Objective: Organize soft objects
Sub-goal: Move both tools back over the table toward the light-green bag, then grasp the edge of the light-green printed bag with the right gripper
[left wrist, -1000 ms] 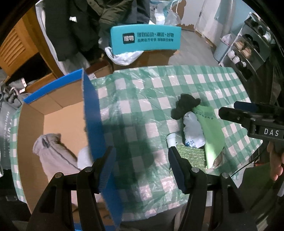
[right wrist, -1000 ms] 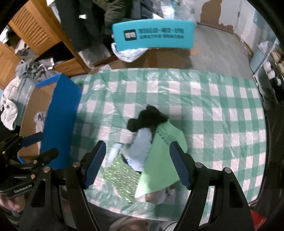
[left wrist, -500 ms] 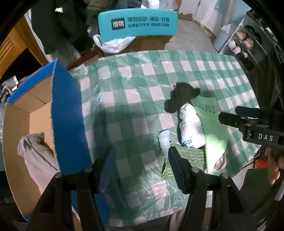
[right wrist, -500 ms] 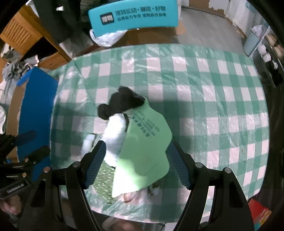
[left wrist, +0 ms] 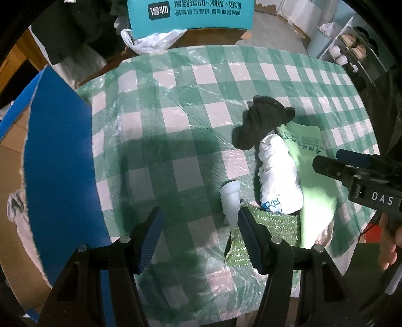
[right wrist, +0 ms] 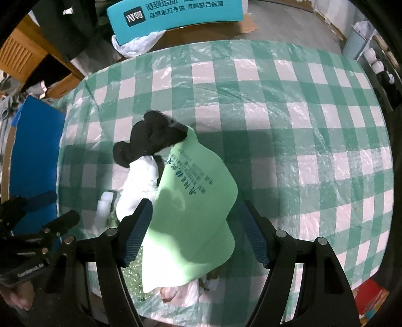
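A pile of soft things lies near the front edge of the checked table (right wrist: 276, 125): a black plush piece (right wrist: 150, 138), a white bundle (right wrist: 140, 186), a light green printed bag (right wrist: 198, 201) and a glittery green cloth (left wrist: 268, 226). A small white cone (left wrist: 230, 198) stands beside them. My right gripper (right wrist: 195, 208) hangs just above the green bag, its jaws closing with the bag between them, pads not pressing. My left gripper (left wrist: 198, 216) is open over bare cloth, the cone just inside its right finger. A blue-edged cardboard box (left wrist: 60, 176) holding a grey garment (left wrist: 15, 211) stands left.
Beyond the table's far edge sit a teal printed box (left wrist: 191, 12) and a white plastic bag (left wrist: 150, 42). A shelf with shoes (left wrist: 351, 50) is at the right, wooden furniture (right wrist: 25, 45) at the far left. A hand (left wrist: 389, 241) holds the right gripper.
Both grippers have sunk toward the table. The left one has drifted right, from the box wall to the cone. The right one has come over the green bag, which now lies between its fingers.
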